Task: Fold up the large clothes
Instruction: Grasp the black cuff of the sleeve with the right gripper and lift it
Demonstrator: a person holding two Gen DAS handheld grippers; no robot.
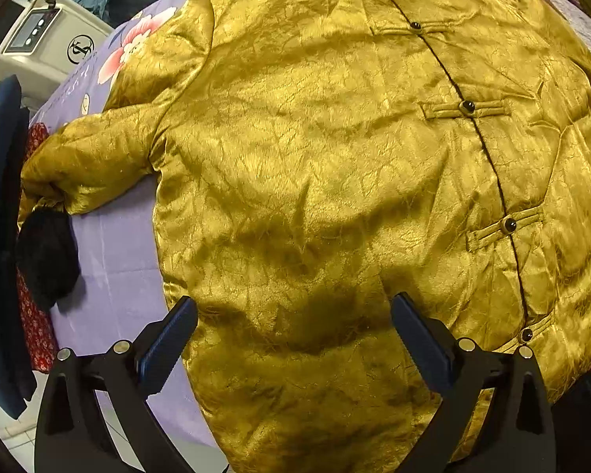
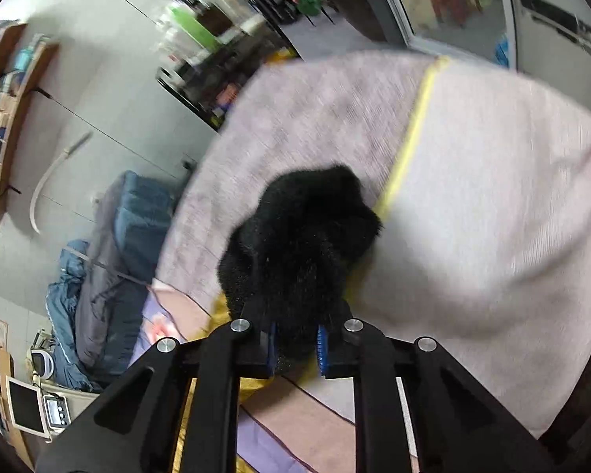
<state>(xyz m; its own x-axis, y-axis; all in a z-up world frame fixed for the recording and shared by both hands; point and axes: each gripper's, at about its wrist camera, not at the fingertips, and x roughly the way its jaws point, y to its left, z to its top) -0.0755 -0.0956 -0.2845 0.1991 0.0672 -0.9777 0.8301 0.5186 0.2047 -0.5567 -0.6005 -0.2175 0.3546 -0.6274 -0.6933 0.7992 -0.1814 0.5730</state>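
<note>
Gold brocade padded jacket (image 1: 335, 181) lies front-up on a lilac floral sheet (image 1: 114, 260), its buttoned placket running lengthwise away from the left gripper (image 1: 295, 335). That gripper hovers over the hem, fingers wide apart, holding nothing. One sleeve reaches out to the left of those fingers, ending in a black fur cuff (image 1: 47, 256). The right gripper (image 2: 297, 349) is pinched tight on the other black fur cuff (image 2: 299, 244), lifted, with pale lining beyond it. Judging by that, the right sleeve folds inward next.
</note>
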